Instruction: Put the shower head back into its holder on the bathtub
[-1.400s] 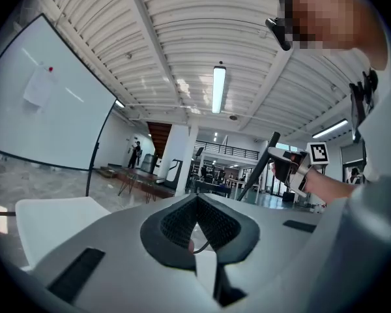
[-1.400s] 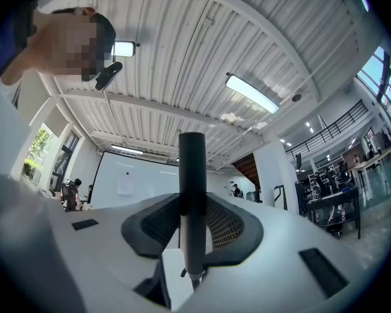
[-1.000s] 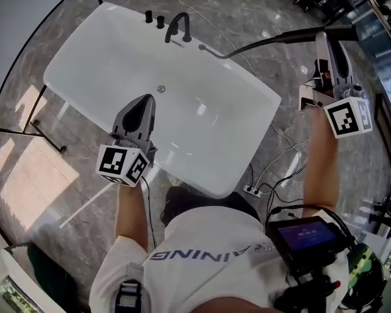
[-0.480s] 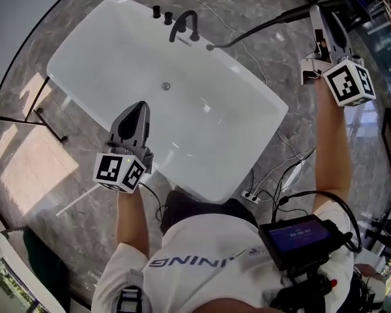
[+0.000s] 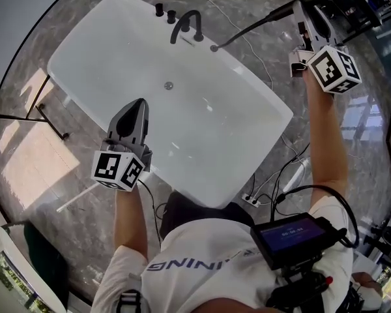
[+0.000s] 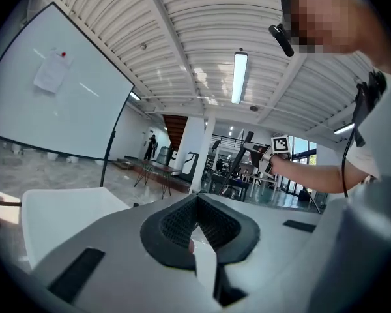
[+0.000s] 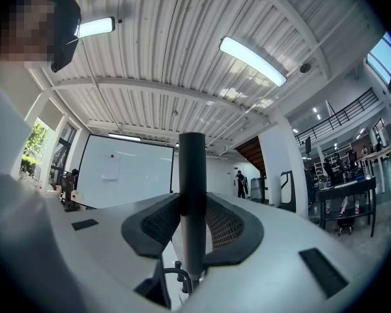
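Two risks: the shower head, pinched in the right gripper with its tip near the holder, may arrive tilted and jam, or slip, while the left gripper, fingers pressed together, holds nothing.

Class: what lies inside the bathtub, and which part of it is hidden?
Only a drain shows on the bathtub's bare white floor. The left gripper, in front of its near side, covers some floor and rim there.

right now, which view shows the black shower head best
The right gripper view: the slim black shower head stands close-up, clamped in the right gripper. The head view shows it thin and small beyond the white bathtub; the left gripper view shows it tiny, far off.
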Tool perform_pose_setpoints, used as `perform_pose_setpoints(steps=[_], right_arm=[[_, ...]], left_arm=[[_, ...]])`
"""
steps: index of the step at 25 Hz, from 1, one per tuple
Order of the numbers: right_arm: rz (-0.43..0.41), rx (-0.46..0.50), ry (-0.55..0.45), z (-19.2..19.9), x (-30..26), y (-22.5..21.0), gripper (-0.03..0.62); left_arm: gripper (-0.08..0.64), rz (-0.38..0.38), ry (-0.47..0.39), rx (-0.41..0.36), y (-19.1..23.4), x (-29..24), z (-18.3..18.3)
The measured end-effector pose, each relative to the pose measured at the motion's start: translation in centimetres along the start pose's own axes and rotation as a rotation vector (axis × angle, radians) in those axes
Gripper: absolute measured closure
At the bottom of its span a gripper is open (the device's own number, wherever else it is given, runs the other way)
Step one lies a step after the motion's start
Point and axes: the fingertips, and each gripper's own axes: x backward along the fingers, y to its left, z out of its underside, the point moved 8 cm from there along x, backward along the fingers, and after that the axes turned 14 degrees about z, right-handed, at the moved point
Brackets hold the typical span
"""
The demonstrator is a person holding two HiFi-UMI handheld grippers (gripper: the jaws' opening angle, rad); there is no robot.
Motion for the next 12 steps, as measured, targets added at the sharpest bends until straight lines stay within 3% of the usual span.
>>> perform_pose_setpoints(steps=[12], right_arm=[[-0.031, 0.023, 0.08, 8.7, -4.7, 0.3, 0.469]], left_arm=[[0.546, 0.079, 0.028, -0.004, 2.9, -8.7, 1.6]])
